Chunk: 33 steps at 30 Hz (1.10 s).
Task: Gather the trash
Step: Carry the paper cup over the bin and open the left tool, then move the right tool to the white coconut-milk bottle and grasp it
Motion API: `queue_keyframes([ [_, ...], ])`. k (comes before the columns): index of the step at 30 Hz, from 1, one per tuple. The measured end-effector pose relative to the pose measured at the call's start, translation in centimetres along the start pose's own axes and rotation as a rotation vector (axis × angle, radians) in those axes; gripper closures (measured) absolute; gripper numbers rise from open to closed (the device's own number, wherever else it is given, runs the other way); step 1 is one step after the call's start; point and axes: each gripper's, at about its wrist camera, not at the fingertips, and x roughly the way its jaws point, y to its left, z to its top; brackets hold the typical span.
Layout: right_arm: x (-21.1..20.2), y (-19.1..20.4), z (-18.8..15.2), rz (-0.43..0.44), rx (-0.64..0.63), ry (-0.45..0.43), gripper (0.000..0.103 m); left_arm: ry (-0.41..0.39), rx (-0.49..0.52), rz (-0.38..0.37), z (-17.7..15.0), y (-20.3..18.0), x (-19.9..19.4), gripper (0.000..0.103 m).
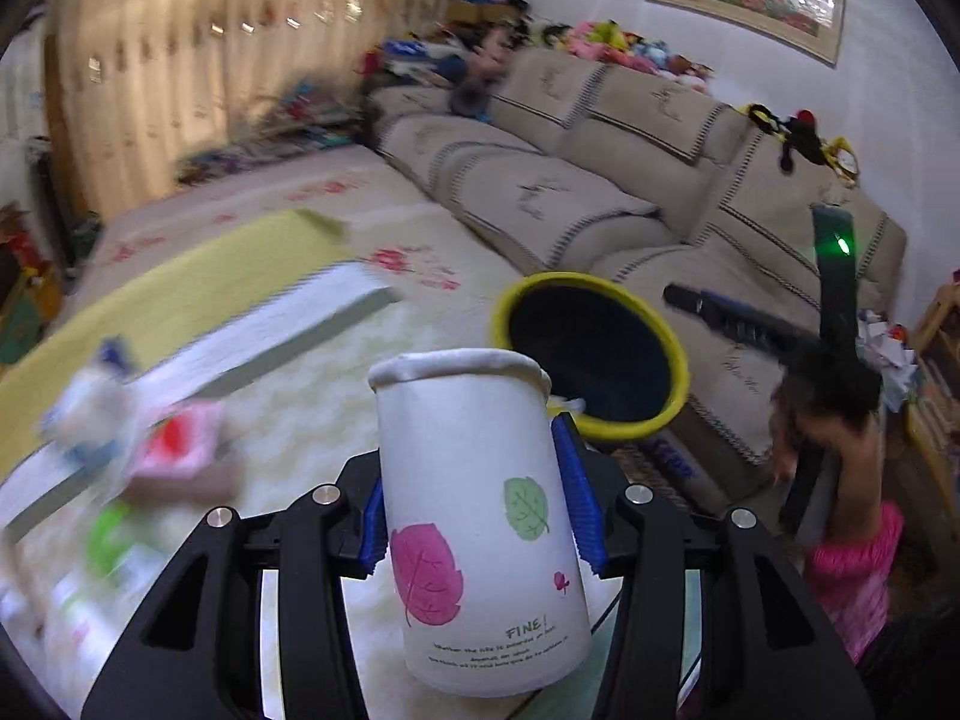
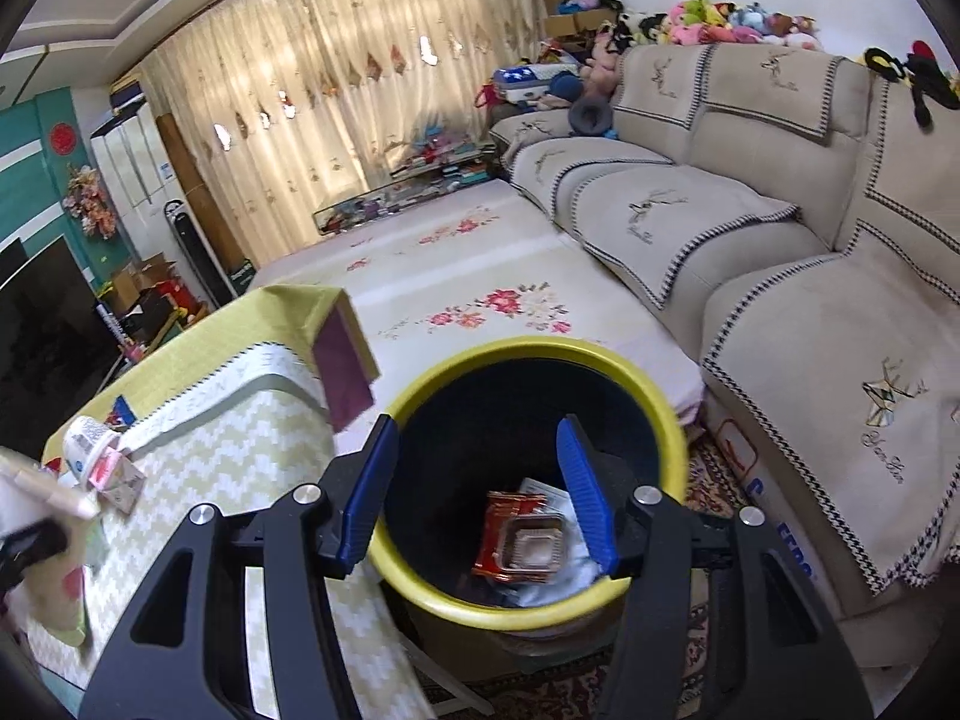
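My left gripper (image 1: 474,498) is clamped on a white paper cup (image 1: 480,516) printed with leaves, held upright near the yellow-rimmed bin (image 1: 678,354). My right gripper (image 2: 477,492) hangs over that bin (image 2: 660,396), blue pads apart and empty, above a red wrapper (image 2: 516,534) inside

Home living room: sofa (image 2: 750,228), curtains (image 2: 336,90)
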Motion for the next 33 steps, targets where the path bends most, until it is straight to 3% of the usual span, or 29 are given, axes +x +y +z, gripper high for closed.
queue_keyframes([
  [6,-1.1,-4.4,-0.2,-0.073,0.056,-0.026,0.050,0.078,0.040,-0.056,5.4,-4.9,9.7,0.052],
  [13,-2.6,-8.4,-0.9,-0.132,0.101,-0.045,0.047,0.128,0.029,-0.048,9.5,-8.4,18.7,0.044],
  [15,-2.6,-8.8,-0.9,-0.133,0.110,-0.044,0.047,0.136,0.027,-0.049,10.1,-9.1,20.5,0.040],
  [17,-2.4,-8.7,-0.9,-0.126,0.107,-0.040,0.047,0.143,0.015,-0.022,10.5,-9.2,22.0,0.028],
  [18,-2.4,-8.5,-1.0,-0.123,0.104,-0.039,0.047,0.145,0.005,-0.020,10.6,-9.1,22.3,0.028],
  [21,-2.2,-7.7,-1.1,-0.104,0.084,-0.033,0.047,0.108,-0.035,-0.037,10.4,-8.3,20.3,0.027],
  [24,-2.0,-6.6,-1.4,-0.084,0.063,-0.026,0.046,0.040,-0.044,-0.006,9.5,-6.9,16.0,0.020],
  [29,-1.6,-4.1,-1.9,-0.057,0.031,-0.005,0.044,-0.093,-0.121,-0.010,6.7,-4.0,6.6,0.012],
  [33,-1.6,-1.3,-2.3,-0.035,-0.012,0.008,0.043,-0.159,-0.172,0.036,3.3,-1.2,-0.2,0.009],
])
